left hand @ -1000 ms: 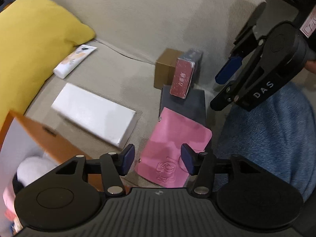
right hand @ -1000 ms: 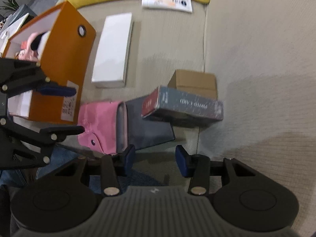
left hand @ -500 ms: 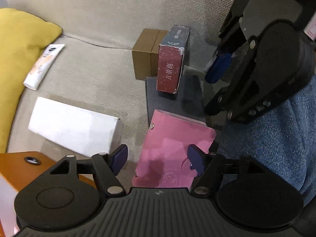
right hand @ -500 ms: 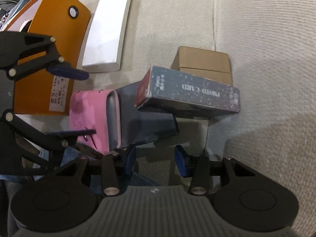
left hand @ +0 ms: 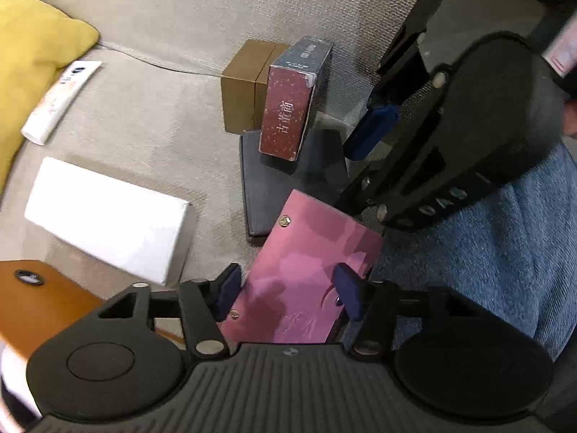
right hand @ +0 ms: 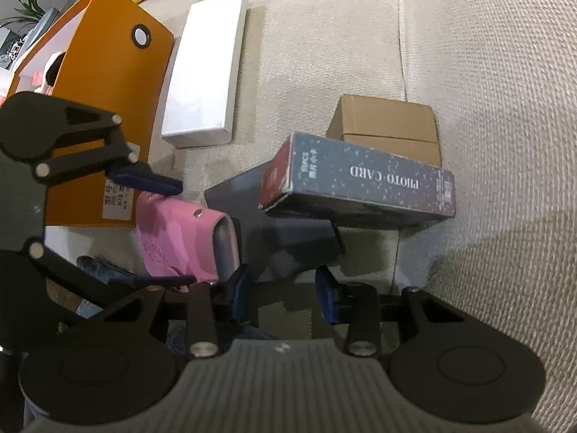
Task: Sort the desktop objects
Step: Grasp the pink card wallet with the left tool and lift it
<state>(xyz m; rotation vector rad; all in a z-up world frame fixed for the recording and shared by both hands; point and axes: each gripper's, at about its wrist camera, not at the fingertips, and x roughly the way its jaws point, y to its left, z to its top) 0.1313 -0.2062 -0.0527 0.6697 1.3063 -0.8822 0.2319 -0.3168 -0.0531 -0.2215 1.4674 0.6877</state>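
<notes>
A pink snap-button case (left hand: 306, 252) lies on the sofa seat, overlapping a dark grey notebook (left hand: 288, 187). My left gripper (left hand: 288, 292) points straight down over the case's near end. Its jaws are closing with the case between them, and I see no pad pressing on it. In the right wrist view its fingers (right hand: 151, 180) straddle the pink case (right hand: 173, 238). My right gripper (right hand: 283, 299) is open and closing slowly, just short of the grey notebook's (right hand: 281, 238) near edge. A starry photo-card box (right hand: 360, 187) rests tilted on that notebook.
A brown carton (right hand: 386, 122) stands behind the photo-card box. A white flat box (left hand: 108, 220), an orange box (right hand: 101, 108), a tube (left hand: 61, 101) and a yellow cushion (left hand: 29, 47) are at the left. A person's denim leg (left hand: 487, 252) is at the right.
My left gripper came down over the pink case, spread its jaws wider, then narrowed them. My right gripper sank toward the grey notebook, its jaws narrowing slightly.
</notes>
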